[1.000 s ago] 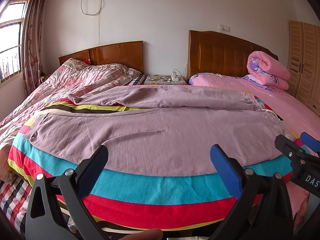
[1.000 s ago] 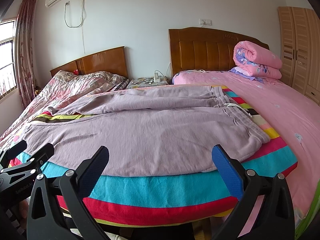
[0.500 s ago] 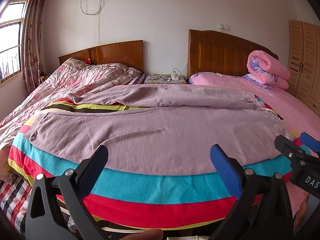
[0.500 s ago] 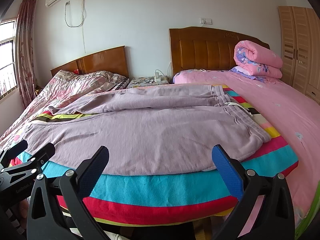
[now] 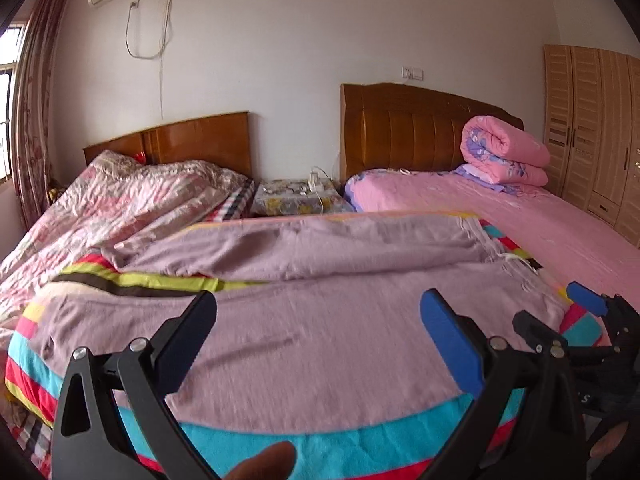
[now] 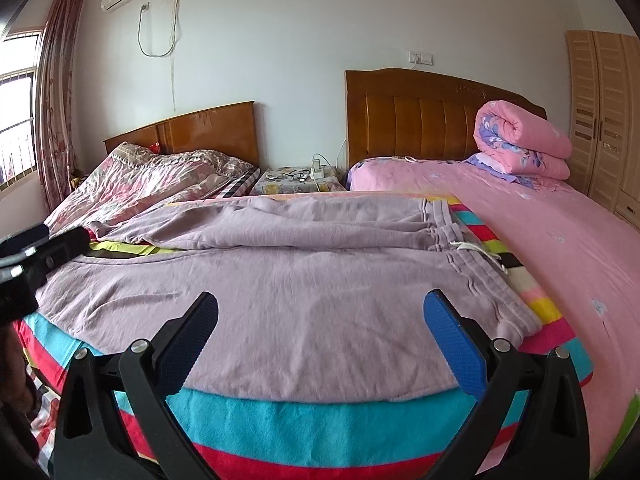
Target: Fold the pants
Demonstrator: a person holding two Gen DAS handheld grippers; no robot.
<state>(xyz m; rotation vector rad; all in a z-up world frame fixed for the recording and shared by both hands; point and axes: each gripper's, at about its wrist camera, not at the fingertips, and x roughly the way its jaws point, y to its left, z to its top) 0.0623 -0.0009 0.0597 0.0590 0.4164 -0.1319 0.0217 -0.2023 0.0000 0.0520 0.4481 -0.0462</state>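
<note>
Mauve sweatpants [image 5: 320,320] lie spread sideways on a striped blanket [image 5: 320,444], waistband with white drawstring [image 6: 476,250] at the right, legs running left. The near leg lies flat; the far leg [image 6: 260,224] is rumpled behind it. My left gripper [image 5: 320,344] is open and empty, above the near leg's front edge. My right gripper [image 6: 320,340] is open and empty, above the near part by the waistband. Each gripper shows in the other's view, the right one [image 5: 560,320] at the right edge and the left one [image 6: 44,248] at the left edge.
The striped blanket [image 6: 320,420] covers the front of two beds pushed together. A floral quilt [image 6: 152,180] lies back left, a pink sheet [image 6: 560,248] on the right with a rolled pink quilt [image 6: 524,144]. A nightstand [image 6: 296,180] stands between the headboards; a wardrobe [image 6: 608,120] far right.
Both grippers have risen and moved forward over the pants; the view now looks down more on the near leg. Both stay open and empty. The pants have not moved.
</note>
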